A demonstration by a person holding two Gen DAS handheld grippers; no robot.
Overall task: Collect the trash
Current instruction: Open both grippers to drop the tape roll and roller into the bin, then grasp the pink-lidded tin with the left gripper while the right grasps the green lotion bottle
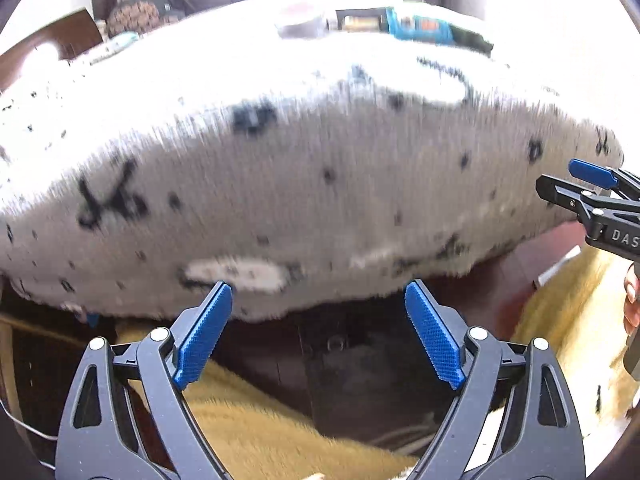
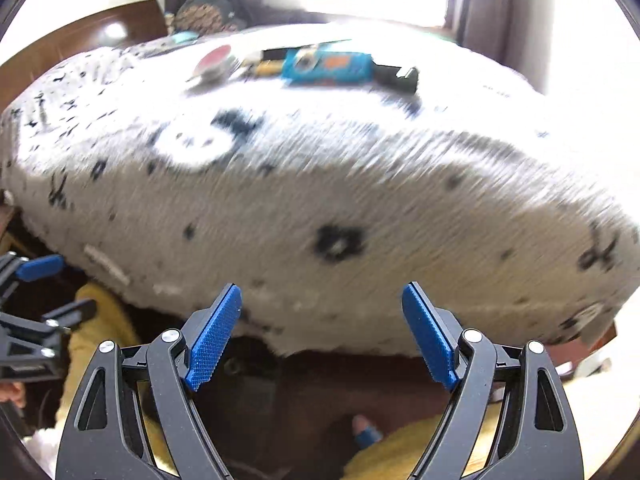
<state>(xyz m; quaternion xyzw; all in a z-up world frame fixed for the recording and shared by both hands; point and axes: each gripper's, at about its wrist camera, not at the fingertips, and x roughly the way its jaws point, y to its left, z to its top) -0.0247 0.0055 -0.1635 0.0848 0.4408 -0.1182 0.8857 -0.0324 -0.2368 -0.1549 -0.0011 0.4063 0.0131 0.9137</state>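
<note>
Both claws, left claw (image 1: 318, 300) and right claw (image 2: 322, 300), wide open, empty

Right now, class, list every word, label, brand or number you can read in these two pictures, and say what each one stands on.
"DAS": white letters on the black body of the right gripper, cut off by the picture's edge in the left wrist view.
Blue packet on the patterned bedspread: printing too blurred to read.
Round red-topped lid and black box: no readable text.

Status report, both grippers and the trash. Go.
Left gripper open, empty. Right gripper open, empty. Blue wrapper and red-topped lid lie far across the patterned blanket. Nothing between, image blurred.
</note>
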